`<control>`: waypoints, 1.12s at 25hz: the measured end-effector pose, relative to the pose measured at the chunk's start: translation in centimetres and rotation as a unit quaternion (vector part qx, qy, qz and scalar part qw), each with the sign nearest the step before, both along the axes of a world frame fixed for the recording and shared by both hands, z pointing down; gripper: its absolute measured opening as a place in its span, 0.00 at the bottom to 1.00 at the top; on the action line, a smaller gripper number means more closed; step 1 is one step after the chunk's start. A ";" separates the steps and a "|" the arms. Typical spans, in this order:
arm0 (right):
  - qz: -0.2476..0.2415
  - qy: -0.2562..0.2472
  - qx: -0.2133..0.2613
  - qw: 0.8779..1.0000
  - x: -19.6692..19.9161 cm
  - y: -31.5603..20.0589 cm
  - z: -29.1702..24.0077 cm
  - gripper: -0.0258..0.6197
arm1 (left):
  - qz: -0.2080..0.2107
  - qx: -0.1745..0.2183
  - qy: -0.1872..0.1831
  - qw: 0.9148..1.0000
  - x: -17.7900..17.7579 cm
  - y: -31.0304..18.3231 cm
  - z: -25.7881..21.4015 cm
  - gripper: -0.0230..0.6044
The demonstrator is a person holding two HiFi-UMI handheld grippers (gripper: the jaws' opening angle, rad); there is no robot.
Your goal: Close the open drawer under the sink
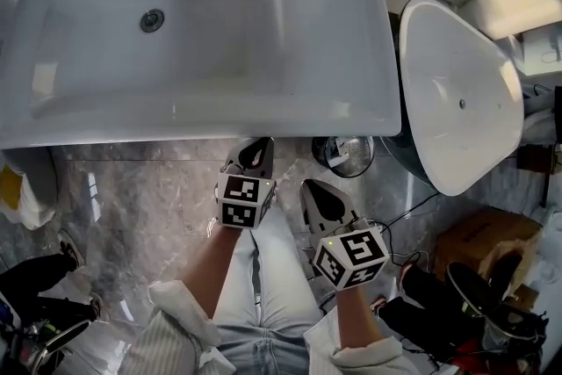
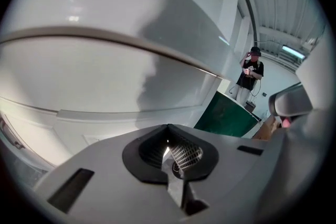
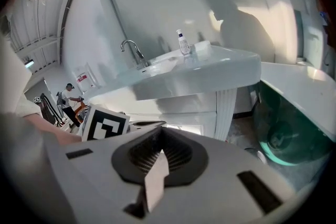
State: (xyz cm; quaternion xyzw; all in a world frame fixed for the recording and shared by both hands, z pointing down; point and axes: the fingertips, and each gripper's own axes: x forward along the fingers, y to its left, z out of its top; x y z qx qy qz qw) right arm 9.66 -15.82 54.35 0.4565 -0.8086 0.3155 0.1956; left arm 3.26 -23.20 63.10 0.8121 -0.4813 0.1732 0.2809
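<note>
Two hand-held grippers closed; one sink.

From my head view, the sink hides everything beneath it. The bottle label is too small to read.

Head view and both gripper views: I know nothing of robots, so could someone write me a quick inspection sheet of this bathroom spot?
Surface: grey marble floor; white sink above it, basin empty.
Job's things: white cabinet front shows beneath the sink; whether its drawer is open cannot be told.
Clutter: cardboard box and a small round object on the floor.
Grippers: left gripper and right gripper both shut, holding nothing, below the sink's front edge.
Cables: black cable on the floor at right.
Surroundings: toilet, lid down; bystander far off.
</note>
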 end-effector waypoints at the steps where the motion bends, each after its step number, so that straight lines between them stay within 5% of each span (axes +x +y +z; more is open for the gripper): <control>1: -0.002 0.000 0.003 1.000 -0.1 -0.1 -0.3 0.05 | 0.000 0.002 -0.001 1.000 0.0 0.2 -0.5 0.06; 12: -0.034 -0.006 0.044 0.998 -0.5 -0.9 -7.1 0.05 | 0.021 -0.002 -0.009 1.000 2.1 3.6 -8.5 0.06; 16: -0.043 -0.018 0.062 0.997 -0.6 -1.4 -10.1 0.05 | 0.022 0.001 0.014 1.000 2.5 3.6 -12.6 0.06; 28: -0.087 -0.047 0.137 0.986 -0.9 -0.6 -19.9 0.05 | 0.029 0.089 0.043 0.995 2.5 4.3 -26.3 0.06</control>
